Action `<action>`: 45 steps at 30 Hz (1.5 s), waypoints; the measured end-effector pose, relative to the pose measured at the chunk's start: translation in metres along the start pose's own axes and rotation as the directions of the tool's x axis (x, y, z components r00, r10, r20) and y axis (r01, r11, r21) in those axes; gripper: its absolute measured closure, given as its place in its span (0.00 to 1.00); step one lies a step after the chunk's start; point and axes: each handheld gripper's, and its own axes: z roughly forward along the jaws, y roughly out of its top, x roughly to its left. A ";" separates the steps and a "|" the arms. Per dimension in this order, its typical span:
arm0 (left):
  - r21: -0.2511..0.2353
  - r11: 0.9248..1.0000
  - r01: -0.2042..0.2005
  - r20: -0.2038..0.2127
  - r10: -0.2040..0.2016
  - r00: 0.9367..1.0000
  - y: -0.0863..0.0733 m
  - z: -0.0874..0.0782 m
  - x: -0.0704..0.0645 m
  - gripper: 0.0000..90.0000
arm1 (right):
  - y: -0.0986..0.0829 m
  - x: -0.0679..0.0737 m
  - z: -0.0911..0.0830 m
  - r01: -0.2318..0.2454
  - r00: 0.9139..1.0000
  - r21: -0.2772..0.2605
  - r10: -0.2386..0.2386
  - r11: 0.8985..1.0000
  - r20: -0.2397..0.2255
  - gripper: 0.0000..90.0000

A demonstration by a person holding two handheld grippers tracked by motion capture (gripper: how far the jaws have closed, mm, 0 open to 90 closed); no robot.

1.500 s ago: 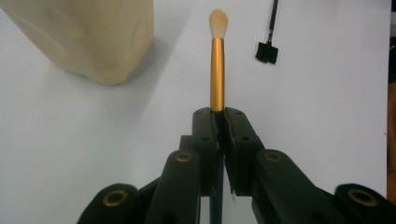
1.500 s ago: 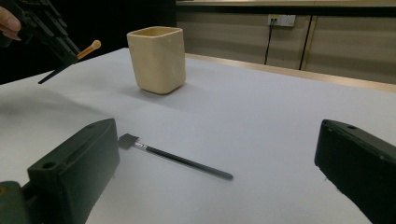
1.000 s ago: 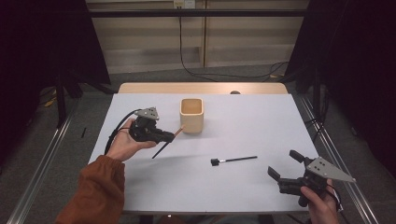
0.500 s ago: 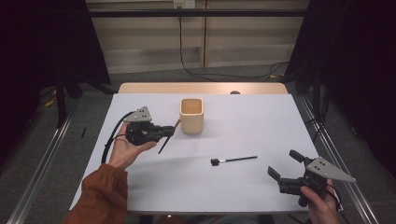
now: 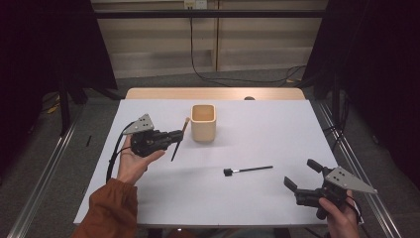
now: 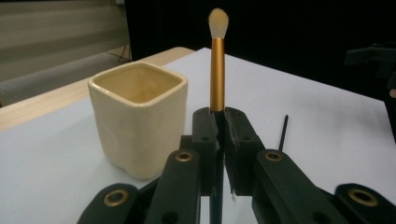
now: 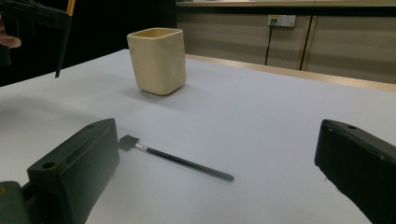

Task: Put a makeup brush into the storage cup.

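A cream square cup (image 5: 203,122) stands on the white table (image 5: 257,134), and it sits close ahead and to the left in the left gripper view (image 6: 137,116). Just left of the cup, my left gripper (image 5: 177,135) is shut on a makeup brush (image 6: 217,65) with a gold ferrule and pale bristles. The bristles point up near the cup's rim and the dark handle hangs below the jaws. A thin black brush (image 5: 247,170) lies flat mid-table. Near the front right corner, my right gripper (image 5: 301,173) is open and holds nothing, with the black brush (image 7: 175,158) lying ahead of its jaws.
A wooden strip (image 5: 213,93) runs along the table's far edge. Metal rails (image 5: 44,173) flank the table on the floor. Cables (image 5: 208,74) lie on the floor beyond the far edge. Dark curtains hang at both sides.
My left gripper has carried the gold brush forward and right, up to the cup, and the brush now stands more upright. The right gripper and the black brush have not moved.
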 end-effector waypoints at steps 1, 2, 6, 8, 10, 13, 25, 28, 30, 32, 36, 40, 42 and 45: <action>-0.007 1.000 0.001 0.003 -0.001 1.000 0.001 -0.001 0.000 0.93 | 0.000 0.000 0.000 -0.004 1.000 -0.003 0.004 1.000 0.001 0.00; -0.018 1.000 0.001 -0.002 -0.001 1.000 0.001 -0.001 -0.001 0.93 | 0.000 0.000 0.000 -0.009 1.000 -0.003 0.009 1.000 0.004 0.00; -0.045 0.999 -0.005 -0.017 0.004 1.000 0.002 0.000 -0.002 0.93 | 0.000 0.000 0.000 -0.010 1.000 -0.006 0.010 1.000 0.001 0.00; -0.062 0.998 0.001 -0.018 -0.002 1.000 0.003 0.000 -0.003 0.93 | 0.000 0.000 0.000 -0.010 1.000 -0.006 0.010 1.000 0.001 0.00; -0.084 0.996 0.005 -0.024 -0.007 1.000 0.005 0.000 -0.004 0.93 | 0.001 0.000 0.000 -0.011 1.000 -0.008 0.011 1.000 -0.002 0.00; -0.103 0.995 0.009 -0.023 -0.011 1.000 0.007 -0.001 -0.003 0.93 | 0.000 0.000 0.000 -0.012 1.000 -0.004 0.012 1.000 0.004 0.00; -0.136 0.990 0.031 -0.013 -0.033 0.999 0.017 0.001 -0.005 0.93 | 0.000 0.000 0.001 -0.007 1.000 -0.003 0.007 1.000 0.008 0.00; -0.113 0.994 0.011 -0.002 -0.011 1.000 0.025 0.007 -0.008 0.93 | 0.000 0.000 0.001 -0.005 1.000 0.000 0.005 1.000 0.005 0.00; -0.117 0.993 0.009 0.006 -0.008 1.000 0.029 0.010 -0.009 0.93 | 0.001 0.001 0.001 -0.006 1.000 -0.003 0.006 1.000 0.007 0.00; -0.121 0.993 0.010 0.005 -0.010 1.000 0.033 0.013 -0.010 0.93 | 0.000 0.000 0.000 -0.004 1.000 -0.002 0.004 1.000 0.006 0.00; -0.136 0.990 0.022 0.010 -0.021 1.000 0.039 0.017 -0.010 0.93 | 0.000 0.000 0.000 -0.005 1.000 0.001 0.005 1.000 0.003 0.00; -0.136 0.990 0.021 0.018 -0.019 1.000 0.046 0.020 -0.010 0.93 | 0.001 0.000 0.000 -0.007 1.000 -0.005 0.007 1.000 -0.001 0.00; -0.143 0.989 0.023 0.021 -0.021 1.000 0.050 0.020 -0.010 0.93 | 0.001 0.000 0.000 -0.007 1.000 -0.007 0.007 1.000 -0.001 0.00; -0.147 0.989 0.021 0.017 -0.018 1.000 0.057 0.021 -0.009 0.93 | 0.001 -0.001 -0.001 -0.005 1.000 -0.012 0.005 1.000 -0.003 0.00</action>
